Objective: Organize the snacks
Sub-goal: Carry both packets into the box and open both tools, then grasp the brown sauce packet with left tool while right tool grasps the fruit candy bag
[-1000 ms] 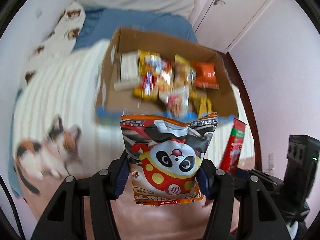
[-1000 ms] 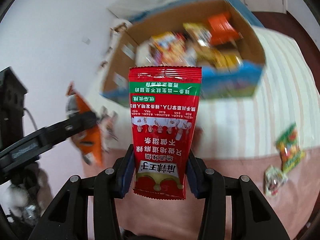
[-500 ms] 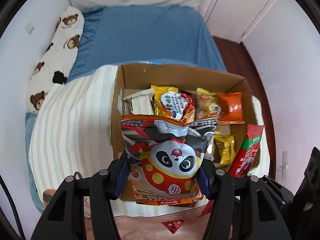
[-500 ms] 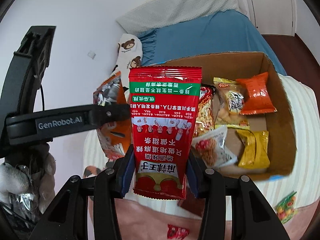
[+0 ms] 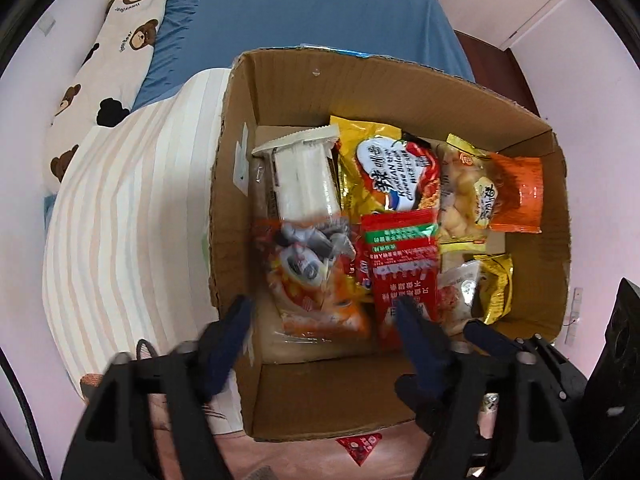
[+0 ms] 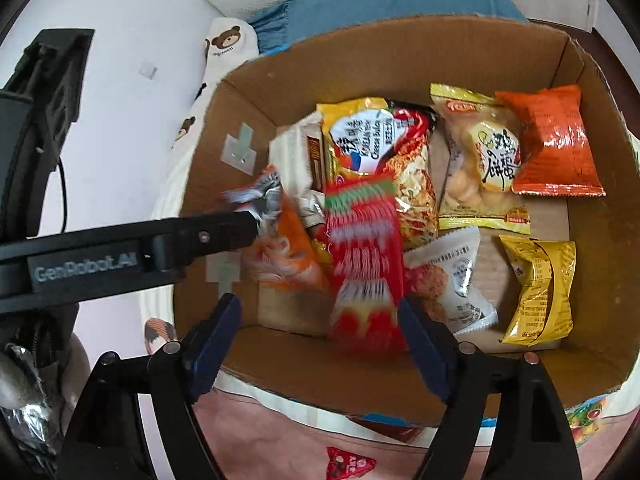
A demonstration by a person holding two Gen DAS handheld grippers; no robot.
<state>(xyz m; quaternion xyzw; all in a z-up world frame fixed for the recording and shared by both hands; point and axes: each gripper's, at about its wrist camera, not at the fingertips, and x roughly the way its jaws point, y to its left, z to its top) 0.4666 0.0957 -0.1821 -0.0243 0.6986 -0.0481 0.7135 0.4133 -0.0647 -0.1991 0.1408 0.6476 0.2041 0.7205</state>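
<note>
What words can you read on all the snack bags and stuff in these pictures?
"GenRobot.AI": on the side of the left gripper.
"KOREAN style Cheese bulgogi": roughly, on the yellow and red noodle packet; its small letters are hard to make out.
"little Bear": possibly, on the bear-print pillow; tiny.
Red packet: Chinese print, too blurred to read.
Panda bag: blurred.
Other packets: Chinese print, too small.

Left hand-held gripper [image 5: 324, 334] pointing down, right hand-held gripper [image 6: 320, 330] angled down, jaws just opened

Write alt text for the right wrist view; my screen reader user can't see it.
Open right gripper above a cardboard box of snacks, a blurred red packet loose between its fingers. The left gripper reaches in beside a blurred orange bag.
</note>
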